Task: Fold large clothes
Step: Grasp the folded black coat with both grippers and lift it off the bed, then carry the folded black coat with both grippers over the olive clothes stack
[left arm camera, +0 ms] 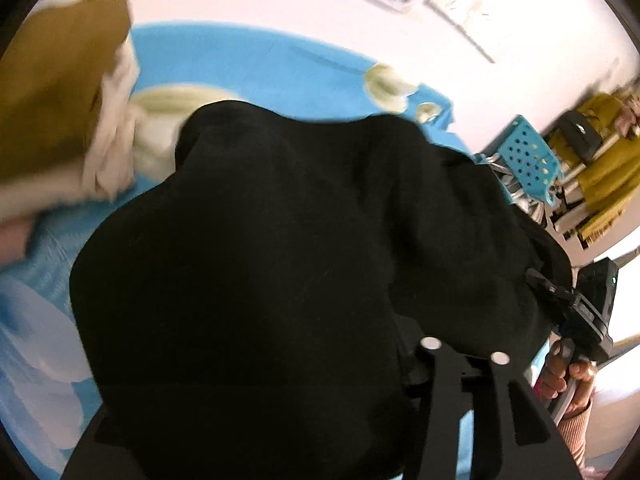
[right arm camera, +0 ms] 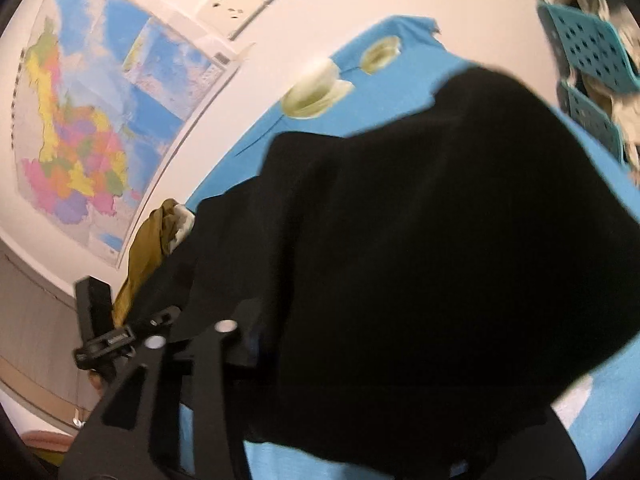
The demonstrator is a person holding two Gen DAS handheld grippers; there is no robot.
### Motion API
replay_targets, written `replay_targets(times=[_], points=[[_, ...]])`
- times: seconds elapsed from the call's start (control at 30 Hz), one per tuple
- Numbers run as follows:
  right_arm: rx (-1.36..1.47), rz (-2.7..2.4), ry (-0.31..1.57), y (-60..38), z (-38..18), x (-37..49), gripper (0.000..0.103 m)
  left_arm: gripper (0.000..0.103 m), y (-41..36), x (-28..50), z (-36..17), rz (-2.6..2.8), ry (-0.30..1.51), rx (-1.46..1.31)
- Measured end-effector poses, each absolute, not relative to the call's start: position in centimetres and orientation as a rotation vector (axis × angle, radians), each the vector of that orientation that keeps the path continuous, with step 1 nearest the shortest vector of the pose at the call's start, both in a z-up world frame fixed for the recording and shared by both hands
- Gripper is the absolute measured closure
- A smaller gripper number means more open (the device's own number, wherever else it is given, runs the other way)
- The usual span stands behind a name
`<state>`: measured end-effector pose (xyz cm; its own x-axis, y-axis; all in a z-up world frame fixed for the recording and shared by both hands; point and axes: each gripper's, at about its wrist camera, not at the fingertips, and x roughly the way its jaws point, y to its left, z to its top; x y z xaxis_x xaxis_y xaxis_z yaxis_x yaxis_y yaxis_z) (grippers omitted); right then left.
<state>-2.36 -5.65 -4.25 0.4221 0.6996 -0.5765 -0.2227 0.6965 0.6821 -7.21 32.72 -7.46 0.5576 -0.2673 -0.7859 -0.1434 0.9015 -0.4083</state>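
Observation:
A large black garment [left arm camera: 260, 260] lies bunched on a blue flower-print cover [left arm camera: 260, 68] and fills the middle of both views. My left gripper [left arm camera: 465, 351] stands at its near right edge, open, fingers apart, the cloth draped beside and behind the tips. A hand [left arm camera: 560, 376] holds the right tool's black housing [left arm camera: 592, 304] at the garment's right edge. In the right wrist view the black garment [right arm camera: 420, 240] spreads over the blue cover [right arm camera: 400, 40]. My right gripper [right arm camera: 190, 334] is open at its near left edge, a cloth corner hanging between the tips without being pinched.
A brown garment [left arm camera: 52, 92] and white cloth [left arm camera: 116, 140] lie at the left. The brown garment [right arm camera: 148, 240] shows beyond the left tool's housing [right arm camera: 100, 340]. A blue perforated basket [left arm camera: 528, 160] and mustard clothes [left arm camera: 608, 168] stand right. A map [right arm camera: 100, 112] hangs on the wall.

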Motion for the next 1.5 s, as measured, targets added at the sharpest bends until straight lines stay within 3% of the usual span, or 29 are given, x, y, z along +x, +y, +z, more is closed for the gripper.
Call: replay_targets(times=[0.17,0.2,0.27,0.37,0.47,1.5], points=[[0.579,0.631,0.969,-5.3,-4.8,-1.9,0.037,0.041,33.3,-6.9,-7.9,-0.108,0.973,-0.463],[0.581,0.629,0.966,-5.3,-4.8,-1.8,0.040,0.042,33.1,-6.7,-7.9,-0.103,0.973,-0.456],[0.592,0.646,0.956,-5.5,-4.7,-1.8,0.064,0.048,33.0,-6.6,-7.7,-0.084,0.969,-0.444],[0.581,0.683,0.924,-5.2,-3.4,-2.0,0.075,0.058,32.7,-6.9,-7.0,-0.062,0.953,-0.418],[0.600,0.713,0.888,-5.1,-1.5,-2.4,0.078,0.063,32.2,-7.4,-5.8,-0.052,0.923,-0.378],[0.415,1.041,0.560,5.2,16.9,-1.9,0.080,0.066,37.7,-12.0,11.2,0.039,0.573,-0.210]])
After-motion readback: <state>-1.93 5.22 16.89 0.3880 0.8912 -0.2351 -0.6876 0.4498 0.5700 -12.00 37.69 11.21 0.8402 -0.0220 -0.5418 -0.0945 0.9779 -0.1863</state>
